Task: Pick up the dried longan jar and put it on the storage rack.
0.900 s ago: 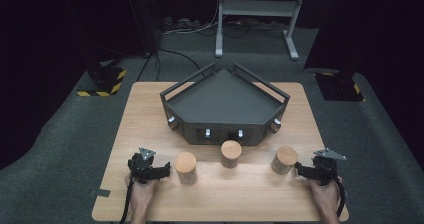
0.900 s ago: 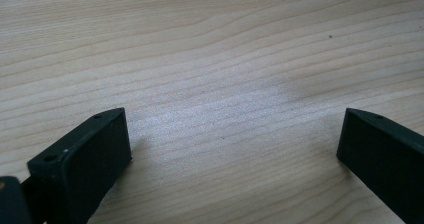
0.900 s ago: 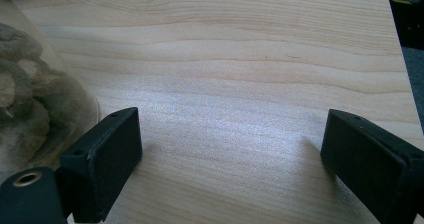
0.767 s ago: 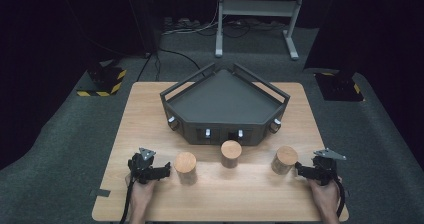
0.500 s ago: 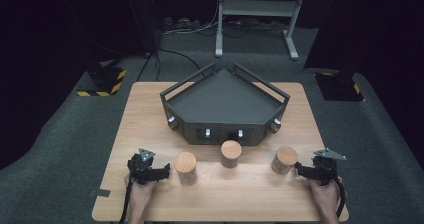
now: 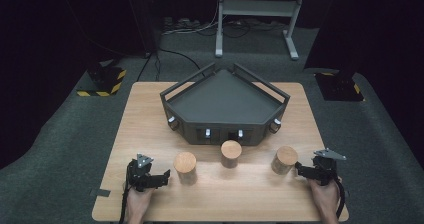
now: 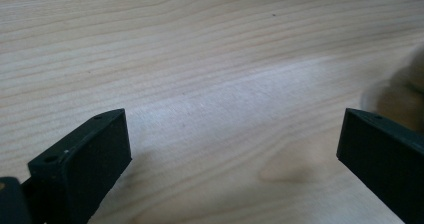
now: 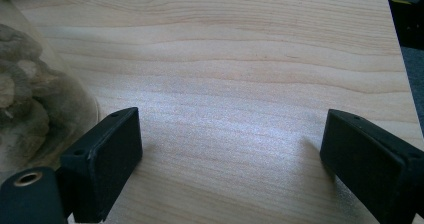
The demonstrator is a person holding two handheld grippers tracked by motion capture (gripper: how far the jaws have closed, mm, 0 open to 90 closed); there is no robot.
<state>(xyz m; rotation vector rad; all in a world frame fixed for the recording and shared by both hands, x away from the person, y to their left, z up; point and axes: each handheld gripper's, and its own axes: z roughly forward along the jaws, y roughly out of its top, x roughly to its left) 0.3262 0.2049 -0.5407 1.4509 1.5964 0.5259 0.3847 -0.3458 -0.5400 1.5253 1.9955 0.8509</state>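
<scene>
Three tan-topped cylinders stand in a row near the table's front: a left one point(image 6: 185, 167), a middle one point(image 6: 231, 153) and a right one point(image 6: 284, 159). My left gripper point(image 6: 166, 176) lies on the table just left of the left cylinder, apart from it, jaws open. In the left gripper view my left gripper point(image 7: 232, 134) has bare wood between its jaws and a blurred cylinder point(image 7: 407, 81) at the right edge. My right gripper point(image 6: 299, 169) rests just right of the right cylinder, open. In the right gripper view my right gripper point(image 8: 230, 134) stands beside that see-through jar point(image 8: 30, 104), which holds brown lumps.
A dark angular tray point(image 6: 225, 104) with raised rails and small knobs on its front wall sits at the back centre of the wooden table point(image 6: 150, 114). Grey carpet surrounds the table. A metal stand point(image 6: 257, 14) and cables lie beyond it.
</scene>
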